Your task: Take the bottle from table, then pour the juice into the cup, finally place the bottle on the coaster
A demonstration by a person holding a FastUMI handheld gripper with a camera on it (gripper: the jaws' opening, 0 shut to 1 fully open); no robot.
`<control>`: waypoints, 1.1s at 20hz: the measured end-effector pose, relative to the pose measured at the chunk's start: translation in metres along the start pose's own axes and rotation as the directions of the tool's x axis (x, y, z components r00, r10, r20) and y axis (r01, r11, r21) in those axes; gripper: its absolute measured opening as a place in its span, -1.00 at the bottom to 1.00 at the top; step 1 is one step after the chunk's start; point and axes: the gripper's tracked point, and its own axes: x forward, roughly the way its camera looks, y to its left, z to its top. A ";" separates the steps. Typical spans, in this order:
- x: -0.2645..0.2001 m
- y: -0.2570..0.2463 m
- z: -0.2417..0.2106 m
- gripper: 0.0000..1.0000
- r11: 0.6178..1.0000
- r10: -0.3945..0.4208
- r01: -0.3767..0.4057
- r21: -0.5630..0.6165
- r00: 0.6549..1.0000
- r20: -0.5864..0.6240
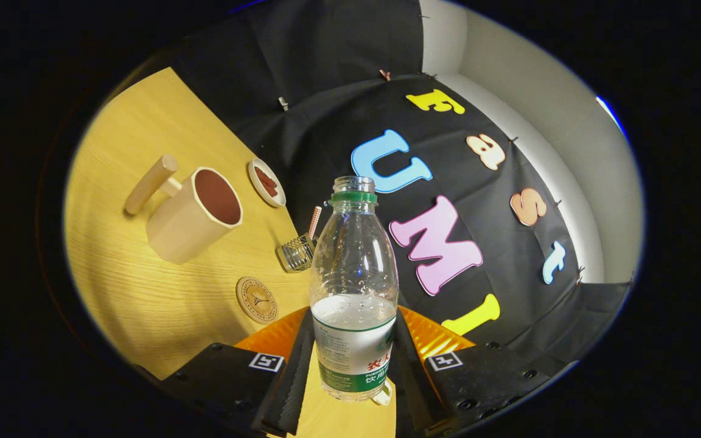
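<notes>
Bottle clamped between my fingers

My gripper (353, 371) pinches the uncapped bottle (354, 286) from both sides — part full. Beyond my fingers on the wooden table (137, 304): coaster (256, 299) nearest, then a small glass (296, 252), the cup (195, 213) farther off.

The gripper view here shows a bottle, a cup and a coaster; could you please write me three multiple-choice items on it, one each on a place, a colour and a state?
1. Where is the bottle?
A. Between the gripper fingers
B. Inside the cup
C. Lying on the coaster

2. What colour is the ring at the bottle's neck?
A. Red
B. Green
C. Blue

3. What state is the bottle in?
A. Capped and full
B. Uncapped and partly filled
C. Crushed and empty

Answers:
1 A: both fingers press its lower sides, while the cup and coaster sit apart on the table.
2 B: a green band circles the neck.
3 B: the mouth is open and liquid reaches roughly mid-height.
</notes>
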 end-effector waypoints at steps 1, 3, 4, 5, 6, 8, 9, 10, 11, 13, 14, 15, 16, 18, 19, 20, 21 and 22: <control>0.001 0.002 0.000 0.40 0.999 0.007 -0.007 -0.032 1.000 -0.001; 0.002 0.007 0.001 0.40 0.995 0.012 -0.012 -0.103 1.000 -0.003; 0.002 0.008 0.001 0.40 0.990 0.015 -0.014 -0.137 1.000 0.000; 0.004 0.011 0.002 0.40 0.986 0.017 -0.016 -0.168 1.000 0.005; 0.005 0.012 0.003 0.40 0.980 0.021 -0.019 -0.198 1.000 0.010; 0.009 0.013 0.005 0.40 0.968 0.026 -0.021 -0.252 1.000 0.016; 0.011 0.012 0.007 0.40 0.963 0.026 -0.020 -0.268 0.999 0.019; 0.013 0.012 0.008 0.40 0.960 0.029 -0.022 -0.279 0.999 0.021; 0.015 0.013 0.008 0.40 0.957 0.032 -0.024 -0.288 0.999 0.024; 0.015 0.015 0.009 0.40 0.949 0.032 -0.022 -0.314 0.999 0.028; 0.015 0.015 0.011 0.40 0.943 0.031 -0.019 -0.333 0.999 0.031; 0.016 0.014 0.013 0.40 0.935 0.031 -0.017 -0.355 0.999 0.032; 0.015 0.013 0.012 0.40 0.926 0.029 -0.014 -0.378 0.999 0.033; 0.017 0.013 0.013 0.40 0.905 0.029 -0.012 -0.426 0.999 0.035; 0.017 0.015 0.011 0.40 0.897 0.032 -0.013 -0.443 0.999 0.034; 0.016 0.015 0.011 0.40 0.890 0.030 -0.010 -0.457 0.999 0.038; 0.016 0.014 0.013 0.40 0.883 0.026 -0.002 -0.469 0.999 0.045; 0.017 0.012 0.011 0.40 0.877 0.025 0.000 -0.481 0.999 0.047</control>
